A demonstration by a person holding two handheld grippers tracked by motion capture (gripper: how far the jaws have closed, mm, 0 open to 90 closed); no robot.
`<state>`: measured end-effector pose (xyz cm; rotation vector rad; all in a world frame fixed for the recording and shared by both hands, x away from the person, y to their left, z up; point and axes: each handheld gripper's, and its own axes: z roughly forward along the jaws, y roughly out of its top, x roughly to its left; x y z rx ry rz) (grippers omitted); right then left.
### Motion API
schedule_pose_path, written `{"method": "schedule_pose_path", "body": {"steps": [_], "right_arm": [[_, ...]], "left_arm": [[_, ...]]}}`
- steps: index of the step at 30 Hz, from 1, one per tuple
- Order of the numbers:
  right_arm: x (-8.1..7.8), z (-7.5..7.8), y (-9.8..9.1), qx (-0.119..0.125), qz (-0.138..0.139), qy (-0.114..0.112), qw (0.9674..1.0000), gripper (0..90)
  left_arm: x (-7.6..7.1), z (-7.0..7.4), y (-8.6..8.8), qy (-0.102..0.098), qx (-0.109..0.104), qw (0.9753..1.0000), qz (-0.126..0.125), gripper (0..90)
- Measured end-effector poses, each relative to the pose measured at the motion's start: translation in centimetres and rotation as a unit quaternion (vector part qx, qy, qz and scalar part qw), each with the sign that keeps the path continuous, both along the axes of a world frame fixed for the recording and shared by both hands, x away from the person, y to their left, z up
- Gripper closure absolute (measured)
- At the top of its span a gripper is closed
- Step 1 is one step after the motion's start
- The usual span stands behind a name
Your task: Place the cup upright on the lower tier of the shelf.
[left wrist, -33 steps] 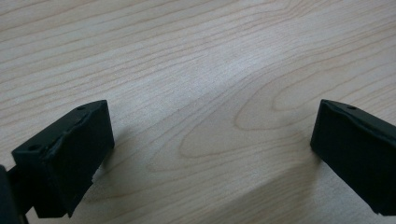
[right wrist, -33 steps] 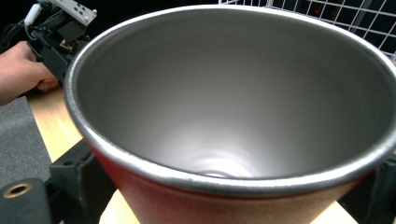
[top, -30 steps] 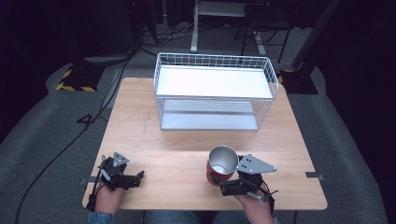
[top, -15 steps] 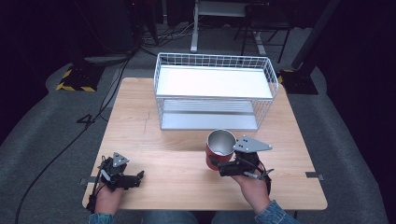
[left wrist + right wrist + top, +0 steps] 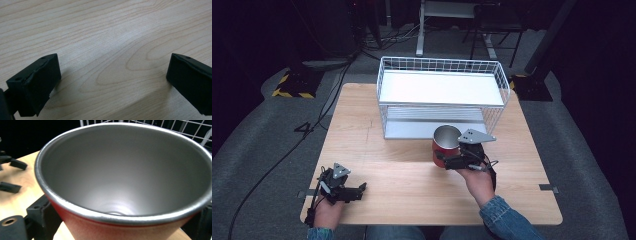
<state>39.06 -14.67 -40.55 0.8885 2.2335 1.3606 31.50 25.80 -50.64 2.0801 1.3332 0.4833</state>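
Bright overhead light on the counter (image 5: 412,175) in the high view, with dark, dim surroundings falling off to near black at the edges and a slightly soft, low-detail picture overall. Even, diffuse light in the left gripper view, crisp wood grain, soft shadows under both jaws, the near jaw faces a little blurred. Soft sheen without hard glare inside the cup (image 5: 120,182) in the right gripper view, rim and red wall out of focus from closeness, black background at upper left.
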Motion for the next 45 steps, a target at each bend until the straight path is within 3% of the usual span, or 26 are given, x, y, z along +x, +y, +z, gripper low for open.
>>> {"method": "schedule_pose_path", "body": {"steps": [18, 32, 40, 45], "right_arm": [[5.8, -1.2, 1.4, 0.001, -0.044, -0.008, 0.999, 7.7], [8.4, -2.2, 2.5, -0.009, -0.081, -0.021, 0.9965, 7.7], [9.3, -3.1, 2.8, 0.009, -0.107, -0.023, 0.9939, 7.7], [9.8, -3.2, 2.8, 0.007, -0.12, -0.031, 0.9922, 7.7]], "left_arm": [[0.1, 0.0, -0.1, 0.001, -0.002, 1.0, 0.002, 0.0], [0.1, 0.0, 0.0, 0.001, -0.002, 1.0, 0.002, 0.0], [0.1, 0.0, 0.0, 0.001, -0.002, 1.0, 0.002, 0.0], [0.1, 0.0, 0.0, 0.001, -0.002, 1.0, 0.002, 0.0]]}}
